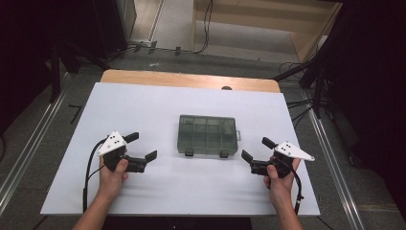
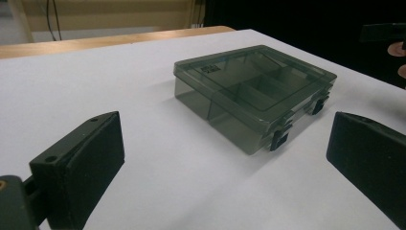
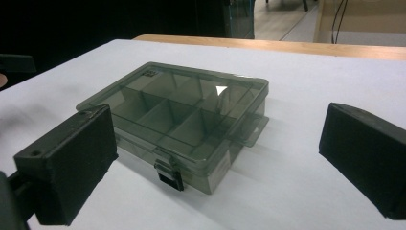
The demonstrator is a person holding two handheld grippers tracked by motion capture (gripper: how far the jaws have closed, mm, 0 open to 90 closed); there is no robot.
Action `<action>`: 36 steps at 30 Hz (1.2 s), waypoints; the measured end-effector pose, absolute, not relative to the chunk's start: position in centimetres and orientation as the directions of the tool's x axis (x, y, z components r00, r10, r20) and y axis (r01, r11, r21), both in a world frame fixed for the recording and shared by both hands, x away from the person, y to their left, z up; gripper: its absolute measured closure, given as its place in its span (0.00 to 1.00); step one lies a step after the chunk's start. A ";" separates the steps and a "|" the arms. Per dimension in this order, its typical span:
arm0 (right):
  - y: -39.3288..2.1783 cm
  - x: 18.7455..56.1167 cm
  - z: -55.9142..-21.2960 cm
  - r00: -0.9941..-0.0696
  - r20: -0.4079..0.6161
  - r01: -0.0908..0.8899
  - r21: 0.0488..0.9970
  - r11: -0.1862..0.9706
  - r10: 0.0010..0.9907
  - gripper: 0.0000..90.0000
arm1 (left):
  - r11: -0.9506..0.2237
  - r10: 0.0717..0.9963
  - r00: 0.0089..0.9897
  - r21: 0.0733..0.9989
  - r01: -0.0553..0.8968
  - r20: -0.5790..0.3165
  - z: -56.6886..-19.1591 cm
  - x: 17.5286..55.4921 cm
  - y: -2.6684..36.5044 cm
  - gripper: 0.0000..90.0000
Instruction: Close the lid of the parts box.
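A smoky transparent compartment box (image 1: 207, 135) lies shut in the middle of the white table top (image 1: 143, 105), its two dark latches facing the person. My left gripper (image 1: 142, 146) rests on the table to the box's left, jaws wide open and pointing toward it, nothing between them. My right gripper (image 1: 257, 149) sits to the box's right, also open and empty, pointing back at the box. The left gripper view has the box (image 2: 253, 93) ahead and to the right between its jaws; in the right gripper view the box (image 3: 182, 115) lies ahead, its dividers visible through the lid.
The white sheet covers a wooden table whose far edge (image 1: 191, 79) shows bare. Dark floor, cables and stands surround the table. Wide bare white surface lies in front of and behind the box.
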State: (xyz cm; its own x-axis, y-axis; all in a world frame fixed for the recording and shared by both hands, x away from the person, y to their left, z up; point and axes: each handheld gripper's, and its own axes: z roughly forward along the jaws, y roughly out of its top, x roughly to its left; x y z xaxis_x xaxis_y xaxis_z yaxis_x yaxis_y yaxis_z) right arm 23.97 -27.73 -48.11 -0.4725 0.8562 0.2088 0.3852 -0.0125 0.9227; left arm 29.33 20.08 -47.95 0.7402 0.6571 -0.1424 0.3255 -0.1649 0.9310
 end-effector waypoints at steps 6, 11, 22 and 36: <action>-28.6 23.5 -48.4 -0.461 0.198 0.388 0.922 -0.004 0.865 0.00 | -0.161 0.672 0.728 0.931 0.327 -0.140 -48.0 29.1 21.5 0.00; -29.5 23.0 -48.7 -0.453 0.202 0.397 0.918 -0.007 0.869 0.00 | -0.161 0.679 0.721 0.930 0.330 -0.138 -48.0 28.9 22.7 0.00; -31.5 22.0 -49.2 -0.437 0.203 0.406 0.914 -0.009 0.876 0.00 | -0.164 0.690 0.710 0.926 0.339 -0.138 -48.2 28.3 24.9 0.00; -34.4 20.7 -50.3 -0.387 0.203 0.416 0.909 -0.026 0.899 0.00 | -0.159 0.735 0.666 0.924 0.349 -0.125 -48.4 27.9 28.6 0.00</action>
State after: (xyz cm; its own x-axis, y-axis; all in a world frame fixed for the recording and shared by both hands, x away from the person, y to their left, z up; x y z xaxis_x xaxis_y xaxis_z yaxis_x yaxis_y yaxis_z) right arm 20.74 -34.44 -50.30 -0.3868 0.8995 0.2032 0.4161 -0.0264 0.9089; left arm 27.95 28.62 -48.41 0.6664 0.7350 -0.1254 0.3488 -0.1587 0.9237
